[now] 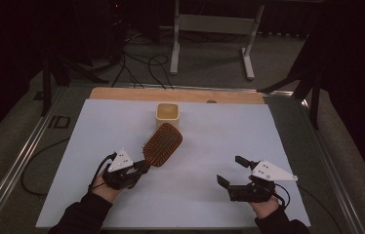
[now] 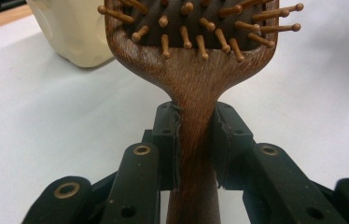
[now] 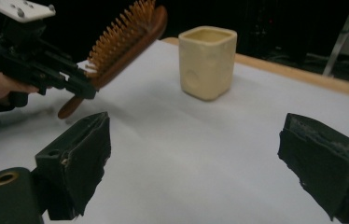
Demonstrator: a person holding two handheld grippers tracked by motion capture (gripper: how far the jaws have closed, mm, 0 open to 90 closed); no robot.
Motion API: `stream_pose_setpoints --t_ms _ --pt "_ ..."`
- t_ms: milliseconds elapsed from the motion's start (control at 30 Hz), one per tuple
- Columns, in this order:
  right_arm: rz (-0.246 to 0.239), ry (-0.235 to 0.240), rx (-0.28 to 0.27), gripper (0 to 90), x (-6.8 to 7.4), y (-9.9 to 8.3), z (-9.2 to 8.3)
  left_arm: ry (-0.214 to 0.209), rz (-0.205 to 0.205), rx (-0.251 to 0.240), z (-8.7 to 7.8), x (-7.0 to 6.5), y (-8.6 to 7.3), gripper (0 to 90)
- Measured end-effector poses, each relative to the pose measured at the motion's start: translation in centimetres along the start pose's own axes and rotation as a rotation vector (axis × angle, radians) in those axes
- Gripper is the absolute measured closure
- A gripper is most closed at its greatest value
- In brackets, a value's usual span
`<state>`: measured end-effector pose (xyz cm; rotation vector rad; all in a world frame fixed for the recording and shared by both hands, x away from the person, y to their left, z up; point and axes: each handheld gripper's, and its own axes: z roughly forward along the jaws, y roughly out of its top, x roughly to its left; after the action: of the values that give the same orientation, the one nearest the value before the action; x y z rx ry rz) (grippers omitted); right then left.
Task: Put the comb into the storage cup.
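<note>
The high view looks forward and down from above the person's side, taking in the whole white table (image 1: 122,117) and the dark floor beyond its far edge. The left gripper view sits very near the hairbrush (image 2: 193,93), facing along its handle toward the far side, with the cream cup (image 2: 72,32) at its left. The right gripper view sits low at the near right, facing far-left across the table. All three views share the hairbrush and the cup.
</note>
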<state>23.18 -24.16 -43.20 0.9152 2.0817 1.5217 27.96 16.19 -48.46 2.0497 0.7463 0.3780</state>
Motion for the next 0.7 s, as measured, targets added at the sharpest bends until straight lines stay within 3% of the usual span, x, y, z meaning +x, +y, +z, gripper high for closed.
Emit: stream_pose_setpoints --t_ms 167,433,700 --pt "-0.016 0.034 -0.019 9.0 0.5 2.3 0.8 0.000 -0.007 -0.008 -0.1 0.1 0.0 74.0" --pt "-0.049 0.060 -0.029 9.0 1.2 4.5 2.2 0.006 -0.023 -0.021 -0.4 0.3 -0.1 74.0" --pt "-0.033 0.090 -0.024 9.0 1.5 6.6 3.8 0.009 -0.021 -0.028 -0.4 0.1 -0.1 74.0"
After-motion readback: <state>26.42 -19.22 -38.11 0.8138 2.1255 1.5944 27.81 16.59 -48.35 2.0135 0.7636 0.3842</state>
